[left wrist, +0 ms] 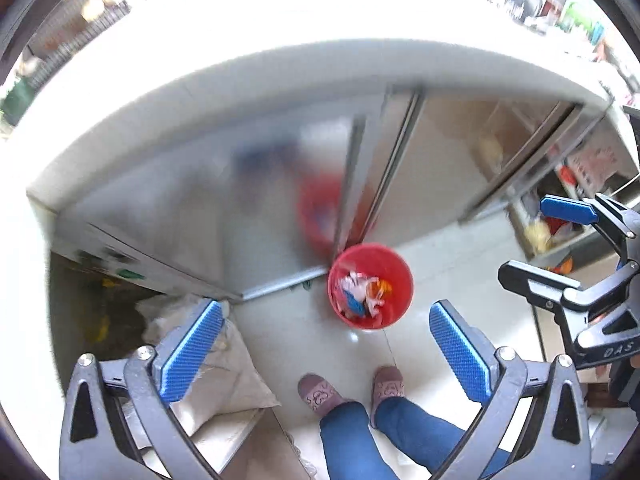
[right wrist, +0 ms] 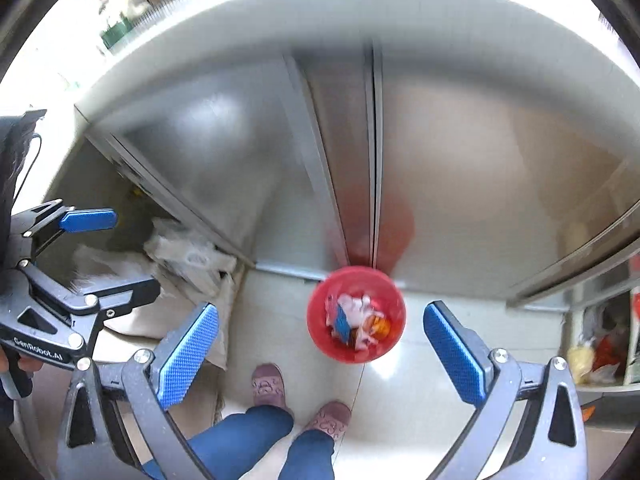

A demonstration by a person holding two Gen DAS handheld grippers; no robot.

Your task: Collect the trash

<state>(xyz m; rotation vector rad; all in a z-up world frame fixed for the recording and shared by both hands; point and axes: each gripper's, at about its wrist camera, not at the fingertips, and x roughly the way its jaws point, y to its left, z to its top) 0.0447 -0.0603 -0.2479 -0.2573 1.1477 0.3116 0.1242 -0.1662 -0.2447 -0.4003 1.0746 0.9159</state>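
Note:
A red bin (left wrist: 370,286) stands on the pale tiled floor against a steel cabinet. It holds crumpled wrappers (left wrist: 362,294), white, orange and blue. It also shows in the right wrist view (right wrist: 356,314) with the same wrappers (right wrist: 358,320). My left gripper (left wrist: 326,354) is open and empty, held high above the floor, short of the bin. My right gripper (right wrist: 320,356) is open and empty, also above the floor near the bin. Each gripper shows in the other's view: the right one (left wrist: 560,240) and the left one (right wrist: 116,248).
A white counter edge (left wrist: 240,80) runs above steel cabinet doors (left wrist: 240,208). The person's feet in pink slippers (left wrist: 320,394) stand just before the bin. Pale sacks (left wrist: 224,376) lie at the left. An open shelf with packages (left wrist: 560,224) is at the right.

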